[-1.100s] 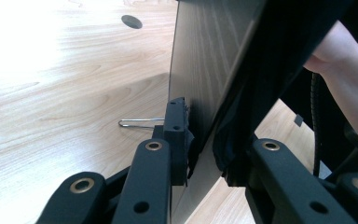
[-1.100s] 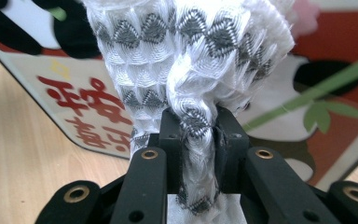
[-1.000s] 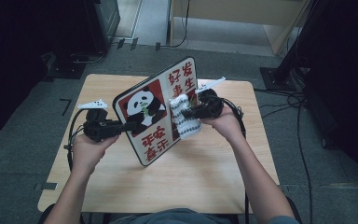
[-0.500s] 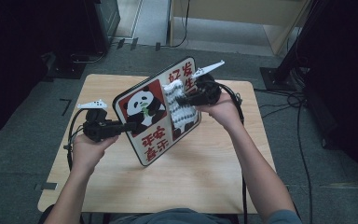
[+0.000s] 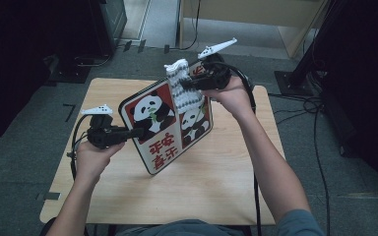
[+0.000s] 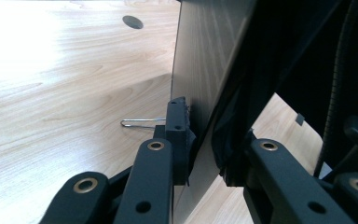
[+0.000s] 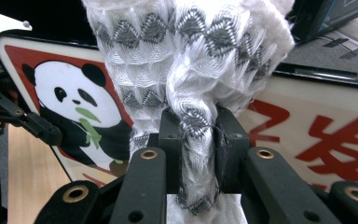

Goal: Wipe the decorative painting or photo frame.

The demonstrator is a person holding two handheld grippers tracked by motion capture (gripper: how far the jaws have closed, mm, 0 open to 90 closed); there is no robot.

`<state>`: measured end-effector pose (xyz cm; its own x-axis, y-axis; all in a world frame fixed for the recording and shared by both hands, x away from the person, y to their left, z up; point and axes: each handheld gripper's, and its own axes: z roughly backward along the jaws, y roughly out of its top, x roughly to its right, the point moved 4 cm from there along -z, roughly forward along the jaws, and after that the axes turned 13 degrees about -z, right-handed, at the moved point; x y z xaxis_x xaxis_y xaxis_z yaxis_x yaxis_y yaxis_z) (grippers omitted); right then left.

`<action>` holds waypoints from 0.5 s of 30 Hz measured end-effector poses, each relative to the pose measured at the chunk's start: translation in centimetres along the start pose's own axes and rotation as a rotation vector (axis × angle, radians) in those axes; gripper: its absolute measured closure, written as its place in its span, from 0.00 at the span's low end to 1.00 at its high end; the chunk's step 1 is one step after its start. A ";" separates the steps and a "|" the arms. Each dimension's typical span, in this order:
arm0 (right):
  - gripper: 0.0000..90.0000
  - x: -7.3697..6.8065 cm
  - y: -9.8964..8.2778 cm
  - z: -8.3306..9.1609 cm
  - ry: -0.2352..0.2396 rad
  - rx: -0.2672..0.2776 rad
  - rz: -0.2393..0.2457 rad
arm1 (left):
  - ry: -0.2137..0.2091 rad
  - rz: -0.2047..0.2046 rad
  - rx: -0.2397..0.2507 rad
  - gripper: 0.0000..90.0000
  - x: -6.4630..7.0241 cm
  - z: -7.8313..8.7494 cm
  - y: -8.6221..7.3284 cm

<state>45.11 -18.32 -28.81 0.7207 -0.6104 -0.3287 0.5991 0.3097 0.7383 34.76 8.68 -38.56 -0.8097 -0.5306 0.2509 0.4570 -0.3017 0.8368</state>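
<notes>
Board [image 5: 165,129]: rounded rectangular sign, black rim, red face with pandas and red characters on white. Held tilted on edge above the bench [image 5: 216,177], centre of the high view, its lower corner near the benchtop.

Cloth [image 5: 183,93]: white knitted piece with grey zigzag bands, hanging down over the board's upper edge, upper centre of the high view.

Left claw [image 5: 139,132]: left of centre in the high view, pinching the board's left edge. The left claw view [image 6: 205,140] adds what the high view cannot give: the board seen edge-on as a thin plate running up the middle of the frame, one pad flat against its pale grey back, a dark fold of material bunched against the other jaw, and a thin metal wire [image 6: 142,122] lying on the bench behind.

Right claw [image 5: 184,84]: upper centre of the high view, pressed together on the cloth. The right claw view [image 7: 198,140] shows the knit gathered into a twisted bunch between the pads, fluffy at the top, with a bamboo-chewing panda on the board at left and red characters at right.
</notes>
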 end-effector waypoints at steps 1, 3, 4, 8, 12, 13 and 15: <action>0.85 0.0 0.0 -0.2 0.000 -0.004 -0.002 | -0.003 0.002 0.000 0.86 0.0 0.0 0.0; 0.85 0.0 -0.2 -0.6 0.000 -0.018 0.000 | -0.010 0.007 0.002 0.86 0.0 0.0 0.0; 0.85 0.0 -0.2 -0.7 0.001 -0.022 0.008 | -0.008 0.005 0.002 0.86 0.0 0.0 0.0; 0.85 0.0 -0.6 -1.0 0.002 -0.039 0.006 | -0.006 0.001 -0.003 0.86 0.1 0.0 0.0; 0.85 0.2 -0.9 -1.2 -0.001 -0.046 0.005 | -0.008 0.000 -0.001 0.86 0.0 0.0 0.0; 0.85 0.2 -1.0 -1.3 0.000 -0.047 0.000 | -0.008 -0.003 -0.002 0.86 0.1 0.0 0.0; 0.85 0.3 -1.2 -1.4 0.000 -0.048 0.001 | -0.009 -0.003 -0.001 0.86 0.0 0.0 0.0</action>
<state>45.12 -17.86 -30.61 0.7212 -0.6100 -0.3283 0.6146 0.3448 0.7095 34.74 8.67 -38.53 -0.8144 -0.5223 0.2529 0.4550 -0.3041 0.8370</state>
